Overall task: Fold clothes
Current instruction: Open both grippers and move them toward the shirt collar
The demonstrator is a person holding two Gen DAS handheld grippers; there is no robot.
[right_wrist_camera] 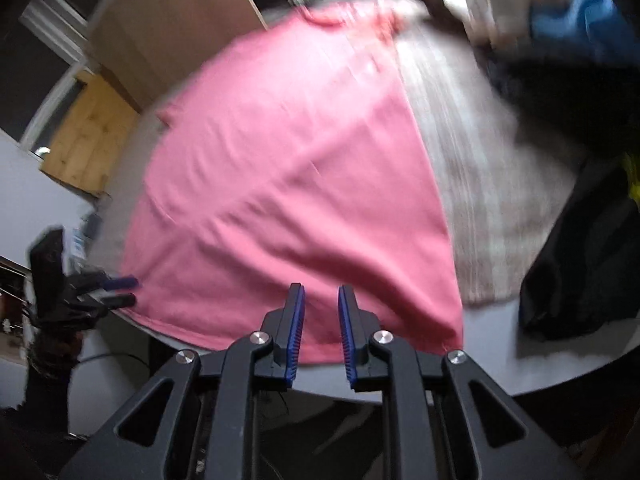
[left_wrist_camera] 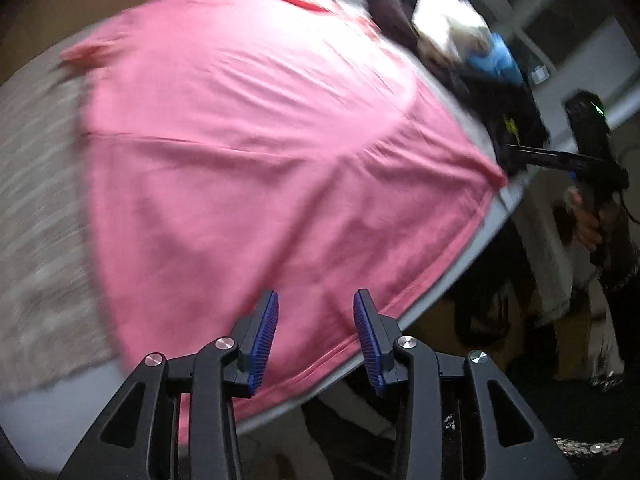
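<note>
I see the pink shirt (left_wrist_camera: 256, 168) spread flat on the table (left_wrist_camera: 48, 412), hem toward six o'clock. My left gripper (left_wrist_camera: 316, 340) gapes wide, empty; my right gripper (right_wrist_camera: 322, 332) stands narrower, empty.

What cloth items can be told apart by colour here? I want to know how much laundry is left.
Pink: 1, the pink shirt spread flat
Black: 1, the black garment
Blue: 1, the blue cloth
White: 1, the white cloth
Grey: 1, the striped grey cover underneath
Total: 5; the blurred pile may hide more.
</note>
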